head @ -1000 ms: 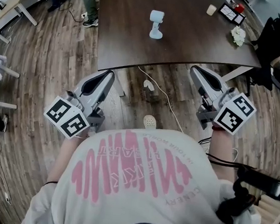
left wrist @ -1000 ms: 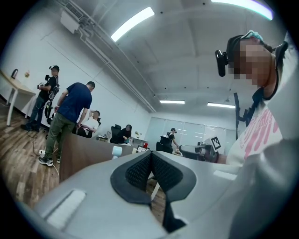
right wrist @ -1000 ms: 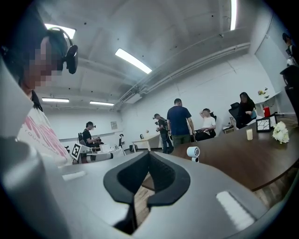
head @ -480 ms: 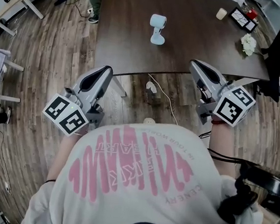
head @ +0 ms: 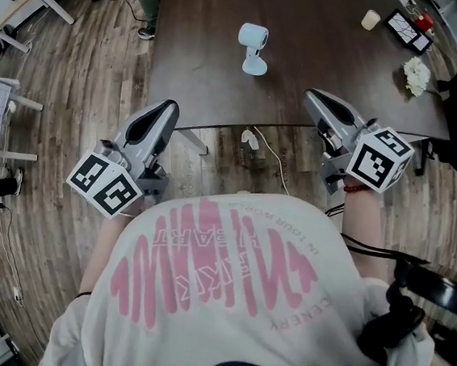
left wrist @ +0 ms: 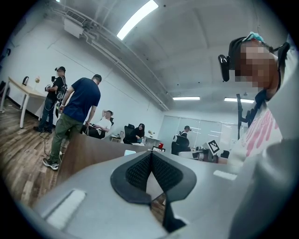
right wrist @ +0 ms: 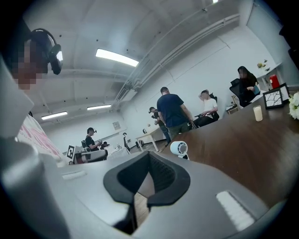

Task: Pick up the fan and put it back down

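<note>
While the fan [head: 253, 47] stands untouched on the bench [head: 339, 60], the left gripper [head: 168, 112] and right gripper [head: 313, 98] hover clenched and empty, so the whole pick-up lies ahead.

left gripper [head: 170, 107]: nearer table [head: 324, 42] | right gripper [head: 310, 96]: now over table edge

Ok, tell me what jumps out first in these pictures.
A small pale blue desk fan stands by itself on the dark brown wooden table. At the table's near edge, the grey left tongs and grey right tongs point toward it, both shut and empty. A white shirt with pink print fills the foreground.
</note>
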Demonstrator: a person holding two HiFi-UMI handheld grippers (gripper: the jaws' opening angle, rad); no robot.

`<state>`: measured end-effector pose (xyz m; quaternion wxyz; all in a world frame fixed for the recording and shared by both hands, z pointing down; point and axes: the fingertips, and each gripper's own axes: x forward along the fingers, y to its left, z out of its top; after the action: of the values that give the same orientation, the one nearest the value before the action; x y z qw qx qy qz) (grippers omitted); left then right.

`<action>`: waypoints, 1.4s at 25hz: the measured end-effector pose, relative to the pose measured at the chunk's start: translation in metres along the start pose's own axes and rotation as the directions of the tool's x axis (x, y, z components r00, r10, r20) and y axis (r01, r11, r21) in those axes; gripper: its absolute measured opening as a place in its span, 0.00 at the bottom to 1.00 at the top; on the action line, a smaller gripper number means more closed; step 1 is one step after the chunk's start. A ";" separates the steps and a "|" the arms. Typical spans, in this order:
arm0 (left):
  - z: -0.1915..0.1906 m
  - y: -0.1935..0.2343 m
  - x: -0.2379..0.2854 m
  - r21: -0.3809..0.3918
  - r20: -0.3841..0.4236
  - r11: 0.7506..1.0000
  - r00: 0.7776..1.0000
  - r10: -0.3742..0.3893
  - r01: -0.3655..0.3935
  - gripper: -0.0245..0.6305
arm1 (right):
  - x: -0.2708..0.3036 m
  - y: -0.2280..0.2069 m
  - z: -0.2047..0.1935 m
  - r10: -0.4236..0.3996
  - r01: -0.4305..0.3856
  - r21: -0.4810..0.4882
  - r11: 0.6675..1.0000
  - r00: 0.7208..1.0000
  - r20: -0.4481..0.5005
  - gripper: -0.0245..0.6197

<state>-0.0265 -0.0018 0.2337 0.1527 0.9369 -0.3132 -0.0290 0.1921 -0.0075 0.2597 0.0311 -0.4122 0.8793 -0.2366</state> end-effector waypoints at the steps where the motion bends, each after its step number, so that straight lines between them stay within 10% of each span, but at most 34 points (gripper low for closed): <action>1: -0.001 0.002 0.003 -0.003 0.001 1.000 1.000 0.004 -0.004 0.07 | 0.003 -0.004 0.001 0.010 -0.010 0.007 1.000 1.000 0.001 0.05; 35: -0.014 0.080 0.044 0.018 -0.053 0.992 0.991 0.126 -0.125 0.07 | 0.134 -0.091 -0.034 0.103 -0.077 0.189 0.979 0.986 -0.130 0.05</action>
<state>-0.0352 -0.0848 0.2731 0.1555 0.9168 -0.3677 0.0082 0.1598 -0.1431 0.3487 0.0181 -0.3496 0.8716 -0.3432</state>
